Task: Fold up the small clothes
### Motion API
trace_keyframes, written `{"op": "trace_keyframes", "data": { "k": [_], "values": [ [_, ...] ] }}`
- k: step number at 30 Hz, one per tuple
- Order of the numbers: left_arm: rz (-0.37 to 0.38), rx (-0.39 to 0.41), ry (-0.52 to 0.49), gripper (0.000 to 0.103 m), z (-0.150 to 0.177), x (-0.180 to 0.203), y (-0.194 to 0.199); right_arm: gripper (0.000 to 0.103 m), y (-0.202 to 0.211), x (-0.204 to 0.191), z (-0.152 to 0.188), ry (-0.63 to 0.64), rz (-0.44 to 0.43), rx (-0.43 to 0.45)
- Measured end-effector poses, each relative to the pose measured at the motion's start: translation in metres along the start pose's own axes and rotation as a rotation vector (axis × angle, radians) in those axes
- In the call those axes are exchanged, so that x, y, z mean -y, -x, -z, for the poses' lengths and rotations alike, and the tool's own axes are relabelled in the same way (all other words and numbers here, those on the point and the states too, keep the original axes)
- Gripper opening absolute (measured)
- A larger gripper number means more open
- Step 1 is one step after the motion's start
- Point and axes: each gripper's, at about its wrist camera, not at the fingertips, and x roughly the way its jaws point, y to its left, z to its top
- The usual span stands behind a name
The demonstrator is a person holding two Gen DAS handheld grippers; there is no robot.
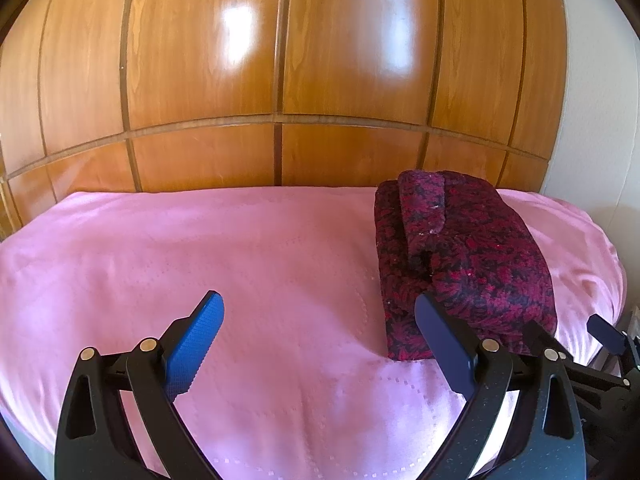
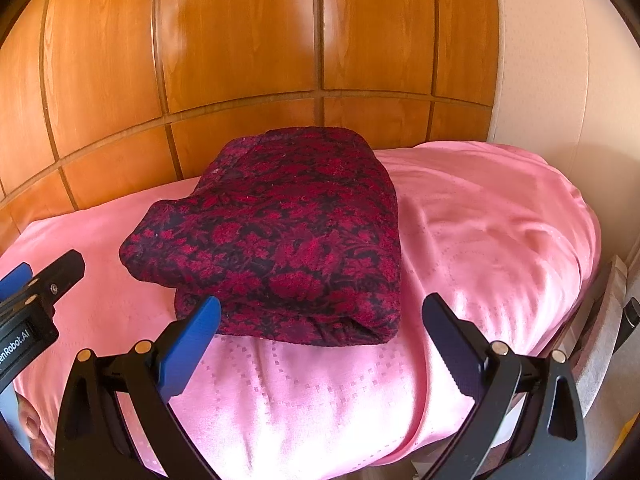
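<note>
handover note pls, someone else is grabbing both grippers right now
Left gripper: open, holding nothing, over the pink bedspread.
Right gripper: open, holding nothing, just short of the garment.
Red and black patterned garment: lies folded in a compact bundle on the bedspread, near the wooden panelling.
Done: this piece looks folded.
Left: perhaps tidy the narrow flap on top; no other clothes in view.

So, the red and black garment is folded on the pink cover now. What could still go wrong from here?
1. A narrow folded strip lies loose on top of the garment; a nudge may unroll it.
2. The bundle is thick and rounded, so it may spring open.
3. The left gripper and right gripper are both open and close; a finger could snag the near edge or drag the pink cover.
</note>
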Motion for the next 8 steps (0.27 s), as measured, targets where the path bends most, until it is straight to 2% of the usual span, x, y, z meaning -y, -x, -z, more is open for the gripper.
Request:
{"op": "trace_keyframes", "data": {
  "k": [8],
  "values": [
    [-0.023, -0.022, 0.004, 0.095, 0.0006, -0.0011, -0.0053, 0.100, -0.0037, 0.0036, -0.0079, -0.008, -0.002, 0.016]
  ]
}}
